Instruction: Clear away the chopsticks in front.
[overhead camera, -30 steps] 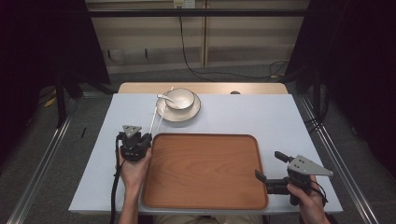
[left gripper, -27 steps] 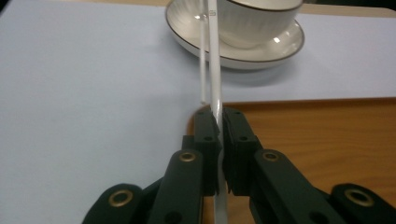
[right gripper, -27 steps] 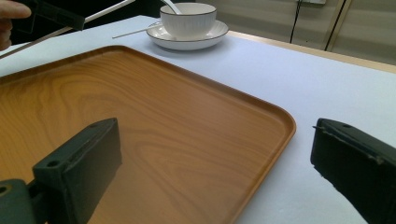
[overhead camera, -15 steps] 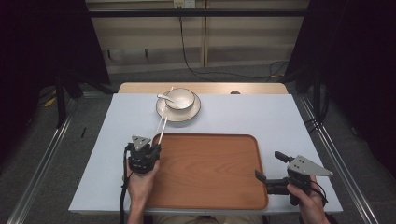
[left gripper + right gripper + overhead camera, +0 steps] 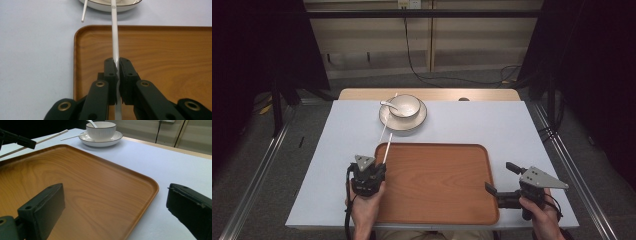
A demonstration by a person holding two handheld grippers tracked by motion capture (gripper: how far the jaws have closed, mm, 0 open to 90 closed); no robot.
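My left gripper is shut on a white chopstick over the near-left corner of the wooden tray. In the left gripper view the jaws pinch that chopstick, whose far tip reaches toward the plate. A second chopstick lies with one end on the plate. A white bowl with a spoon stands on that plate. My right gripper is open, with the tray's right rim between its jaws.
The light blue table has bare surface left and right of the tray. A wooden strip runs along its far edge. Metal rails flank the table on the floor, and cables hang at the back wall.
My left gripper has drawn back toward the near edge and slightly right, over the tray's corner, carrying the chopstick away from the plate. The right gripper has stayed put.
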